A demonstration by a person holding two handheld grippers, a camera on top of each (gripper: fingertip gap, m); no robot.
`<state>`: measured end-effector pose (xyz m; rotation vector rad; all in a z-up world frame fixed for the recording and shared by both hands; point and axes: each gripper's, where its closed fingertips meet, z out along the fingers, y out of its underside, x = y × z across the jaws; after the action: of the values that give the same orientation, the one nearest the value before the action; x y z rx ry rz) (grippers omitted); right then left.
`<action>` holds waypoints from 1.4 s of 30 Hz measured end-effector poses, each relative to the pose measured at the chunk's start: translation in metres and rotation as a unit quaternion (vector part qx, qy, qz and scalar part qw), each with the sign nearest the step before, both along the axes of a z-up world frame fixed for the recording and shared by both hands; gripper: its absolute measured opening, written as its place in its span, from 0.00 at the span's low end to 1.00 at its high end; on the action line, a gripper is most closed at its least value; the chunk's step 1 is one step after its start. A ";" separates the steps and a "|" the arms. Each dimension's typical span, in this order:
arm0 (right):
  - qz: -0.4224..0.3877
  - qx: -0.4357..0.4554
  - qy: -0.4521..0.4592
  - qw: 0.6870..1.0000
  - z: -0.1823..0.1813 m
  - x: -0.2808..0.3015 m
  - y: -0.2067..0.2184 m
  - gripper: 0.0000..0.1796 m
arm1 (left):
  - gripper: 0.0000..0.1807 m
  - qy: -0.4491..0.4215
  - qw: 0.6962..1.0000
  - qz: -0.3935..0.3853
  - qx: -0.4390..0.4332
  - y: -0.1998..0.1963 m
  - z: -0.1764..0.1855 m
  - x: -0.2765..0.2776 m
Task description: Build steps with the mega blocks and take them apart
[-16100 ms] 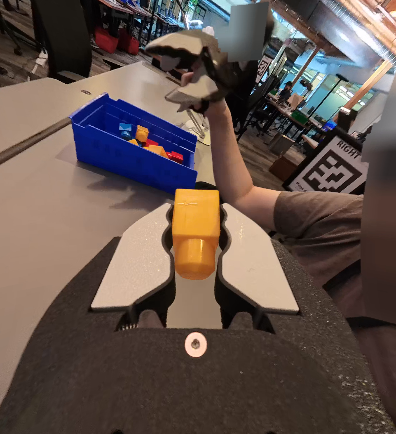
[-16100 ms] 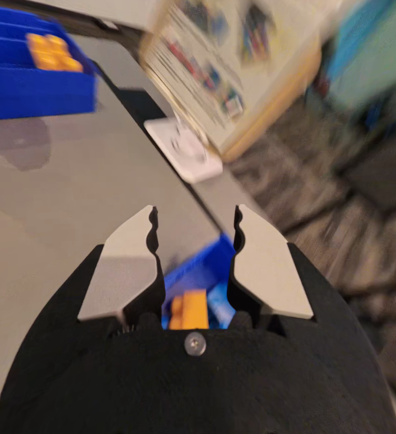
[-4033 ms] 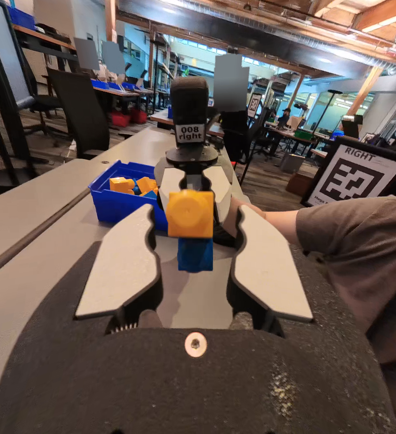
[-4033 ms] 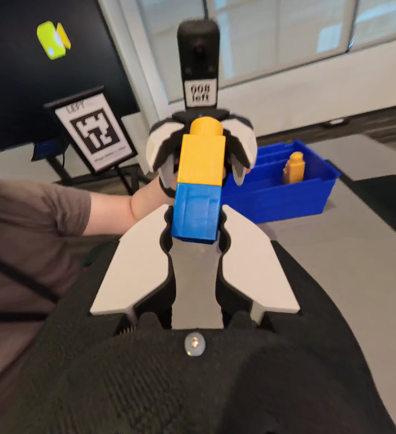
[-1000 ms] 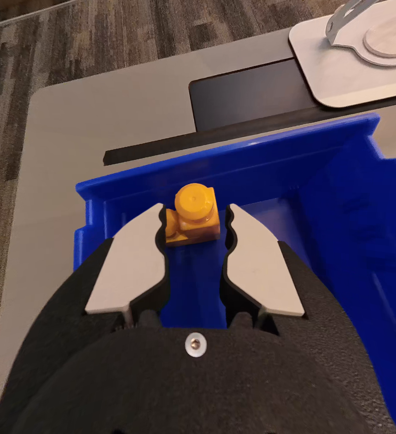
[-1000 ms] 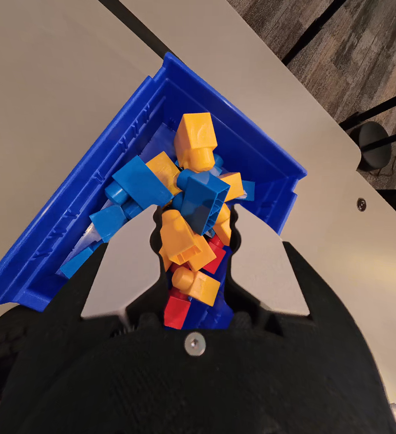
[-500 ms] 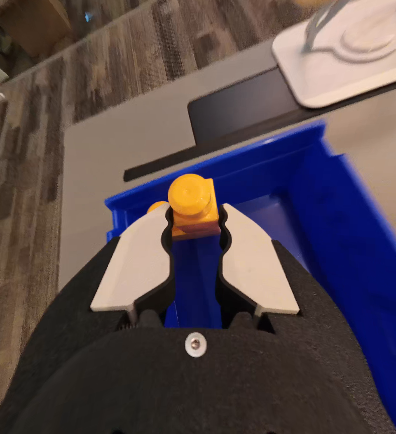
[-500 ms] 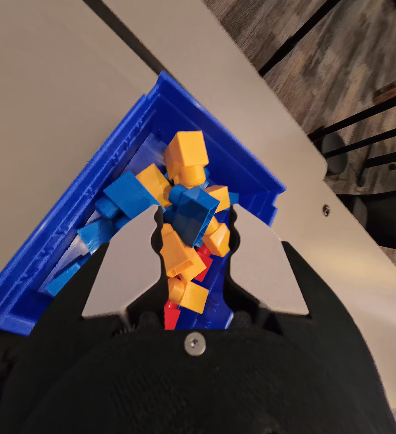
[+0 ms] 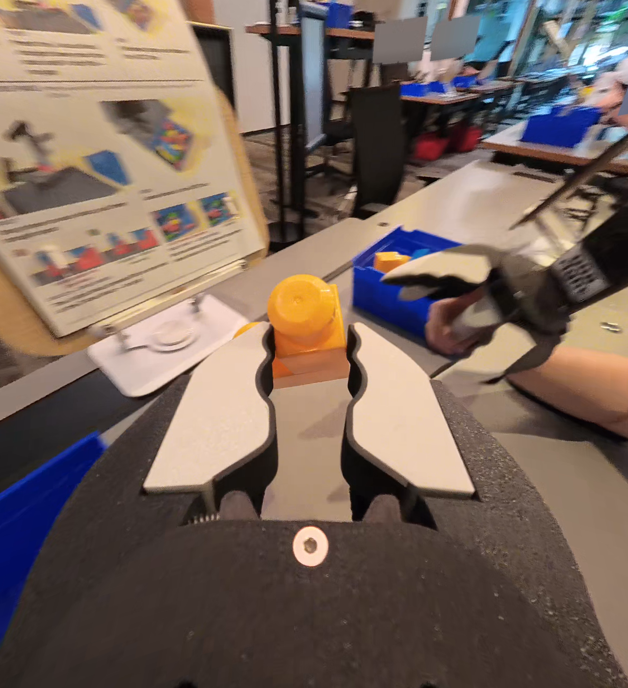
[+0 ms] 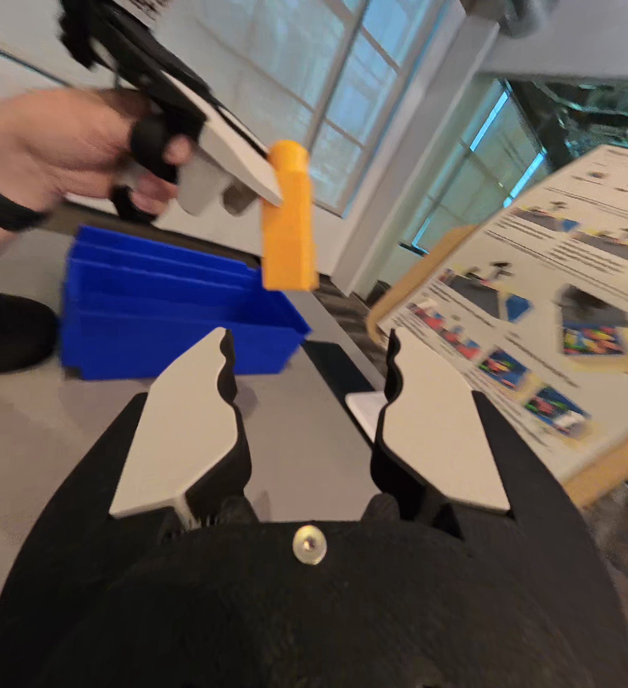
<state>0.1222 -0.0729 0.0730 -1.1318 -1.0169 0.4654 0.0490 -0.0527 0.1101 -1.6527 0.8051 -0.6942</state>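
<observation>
**A:** What is your left gripper doing?

**B:** Your left gripper is shut tight on an orange block. The block's round knob points up and away from you. It sits right at the tips of the fingers. In the right wrist view you can see the same block held up in the air, above the near bin.

**A:** Was it like that a moment ago?

**B:** No. Half a second ago you were gripping the block down inside that bin. Now you have lifted it out, and the bin is only a blue corner at the bottom left of the left wrist view.

**A:** And your right gripper?

**B:** Its fingers are wide apart and hold nothing. A moment ago it hung over the far bin, full of blocks. Now it has swung away and looks across the table at your left gripper. From the left wrist view, it is just beside the far bin.

**A:** What else can you see?

**B:** A picture board stands on a white base at the back of the table. It looks blurry.
</observation>
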 end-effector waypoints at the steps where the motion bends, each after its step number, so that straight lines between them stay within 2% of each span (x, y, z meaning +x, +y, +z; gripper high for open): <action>1: -0.002 0.005 0.014 1.000 -0.003 -0.007 -0.003 0.44 | 0.21 -0.007 1.000 -0.019 -0.007 -0.006 -0.001 0.011; 5: -0.055 0.052 0.033 0.997 -0.006 -0.008 0.001 0.45 | 0.20 -0.046 0.994 -0.092 -0.047 -0.026 -0.006 0.046; 8: -0.051 0.036 0.025 0.998 -0.012 -0.011 0.002 0.42 | 0.20 -0.080 0.983 -0.142 -0.086 -0.036 -0.012 0.065; 9: -0.045 0.028 0.023 0.998 -0.014 -0.011 0.002 0.38 | 0.21 -0.077 0.982 -0.145 -0.094 -0.036 -0.016 0.068; 10: -0.038 0.024 0.021 0.999 -0.015 -0.010 0.002 0.25 | 0.21 -0.083 0.982 -0.142 -0.096 -0.033 -0.017 0.070; 13: 0.006 -0.018 0.027 0.999 -0.017 -0.005 0.003 0.23 | 0.22 -0.057 0.985 -0.151 -0.061 -0.033 -0.020 0.072; 14: 0.036 -0.049 0.040 0.997 -0.016 -0.004 0.002 0.23 | 0.25 -0.037 0.987 -0.149 -0.045 -0.034 -0.022 0.072; 16: 0.107 -0.126 0.076 0.983 -0.012 0.000 0.000 0.23 | 0.43 0.022 0.993 -0.119 0.001 -0.028 -0.027 0.068; 17: 0.153 -0.164 0.091 0.970 -0.009 0.002 -0.004 0.23 | 0.46 0.054 0.992 -0.111 0.028 -0.026 -0.030 0.066; 20: 0.309 -0.267 0.083 0.909 -0.010 0.007 -0.026 0.23 | 0.45 0.131 0.981 -0.106 0.091 -0.029 -0.037 0.065; 22: 0.372 -0.299 0.057 0.877 -0.019 0.011 -0.039 0.23 | 0.44 0.144 0.976 -0.125 0.107 -0.039 -0.040 0.071; 24: 0.389 -0.292 0.026 0.874 -0.032 0.012 -0.044 0.23 | 0.41 0.152 0.971 -0.158 0.096 -0.053 -0.046 0.081; 27: 0.397 -0.268 -0.020 0.877 -0.049 0.009 -0.051 0.23 | 0.39 0.170 0.967 -0.166 0.090 -0.059 -0.054 0.088; 32: 0.399 -0.250 -0.046 0.881 -0.060 0.002 -0.057 0.23 | 0.22 0.197 0.957 -0.204 0.057 -0.069 -0.072 0.096; 42: 0.392 -0.226 -0.051 0.890 -0.065 0.004 -0.054 0.23 | 0.21 0.188 0.958 -0.209 0.054 -0.070 -0.069 0.096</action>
<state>0.1258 -0.1270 0.0084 -1.1164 -1.4999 1.3581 0.1451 -0.1231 0.0414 -1.5478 1.4700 -0.6129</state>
